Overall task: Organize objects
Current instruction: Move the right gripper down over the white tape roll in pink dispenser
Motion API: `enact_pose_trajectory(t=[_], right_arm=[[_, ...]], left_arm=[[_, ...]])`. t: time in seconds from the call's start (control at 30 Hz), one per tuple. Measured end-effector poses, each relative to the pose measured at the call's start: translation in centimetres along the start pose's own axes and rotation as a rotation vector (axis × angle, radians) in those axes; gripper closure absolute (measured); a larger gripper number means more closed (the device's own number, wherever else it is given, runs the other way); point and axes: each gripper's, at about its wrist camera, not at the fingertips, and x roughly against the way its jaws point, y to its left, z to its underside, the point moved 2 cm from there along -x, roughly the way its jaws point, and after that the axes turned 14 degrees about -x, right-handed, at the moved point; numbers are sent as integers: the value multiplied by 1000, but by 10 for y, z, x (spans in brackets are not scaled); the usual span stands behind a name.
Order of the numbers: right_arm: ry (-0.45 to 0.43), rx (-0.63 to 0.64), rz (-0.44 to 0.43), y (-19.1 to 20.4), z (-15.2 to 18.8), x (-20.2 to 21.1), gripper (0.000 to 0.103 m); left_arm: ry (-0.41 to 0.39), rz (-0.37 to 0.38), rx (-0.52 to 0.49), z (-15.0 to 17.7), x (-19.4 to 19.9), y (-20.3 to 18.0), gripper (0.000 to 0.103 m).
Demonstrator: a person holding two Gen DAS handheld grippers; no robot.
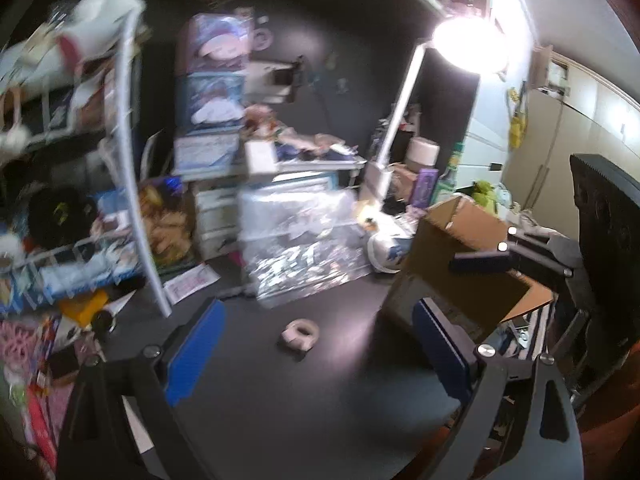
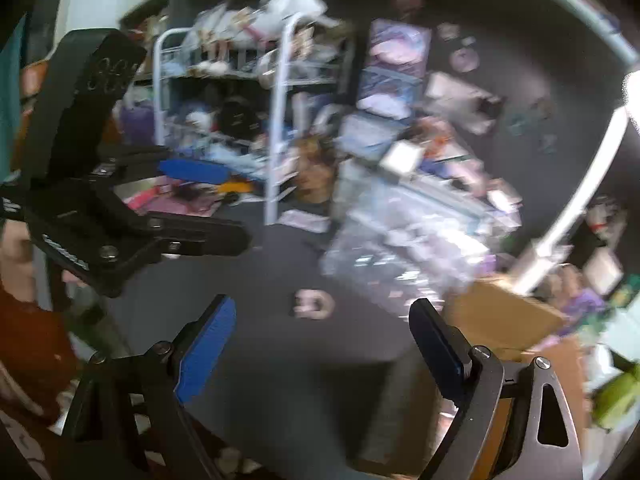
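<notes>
A small pale roll of tape (image 1: pixel 300 334) lies on the dark desk (image 1: pixel 320 400), a little ahead of my left gripper (image 1: pixel 320 344), which is open and empty with blue pads. The roll also shows, blurred, in the right wrist view (image 2: pixel 314 304), ahead of my right gripper (image 2: pixel 324 344), open and empty. An open brown cardboard box (image 1: pixel 460 264) stands at the right of the desk; in the right wrist view (image 2: pixel 504 312) it sits just beyond the right finger. The right gripper (image 1: pixel 504 258) appears over the box in the left wrist view; the left gripper (image 2: pixel 200 200) appears at left in the right wrist view.
A clear plastic bin (image 1: pixel 304 240) with small items stands behind the roll. A white wire rack (image 1: pixel 132 160) full of boxes and toys fills the left. A white desk lamp (image 1: pixel 468 40) shines brightly at right. Stacked boxes (image 1: pixel 212 92) stand at the back. A black chair back (image 1: pixel 604 240) is at far right.
</notes>
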Motion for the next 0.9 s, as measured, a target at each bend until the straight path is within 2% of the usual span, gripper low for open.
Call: enact_pose_trajectory(t=[0.13,0.27,0.43,0.5,0.6,0.73,0.8,0.9], right_arm=[[61,8,-67,19,7,-38,16],[144,-37,-106,20,20,-84,16],[160,-115,-46,-5,30,-135,18],[160,-151,-20,-18,32,-152,30],[175,-207,0,-34,32,-171,41],[174,-213,35,-44,29,-186,49],[182,-219,38,-48,29,-191,67],[180,-208,40,-49,31,-191,68]], left_arm=[[43,-38,33,23,-6,17,10],[86,-48,69,44,-16,30,10],[130,-34,104,63,-30,38,10],[136,-28,115,67,-34,40,10],[148,-25,131,68,-40,43,10],[158,-25,136,68,-44,44,10],[162,-25,138,67,-46,45,10],[167,-25,143,66,-47,45,10]])
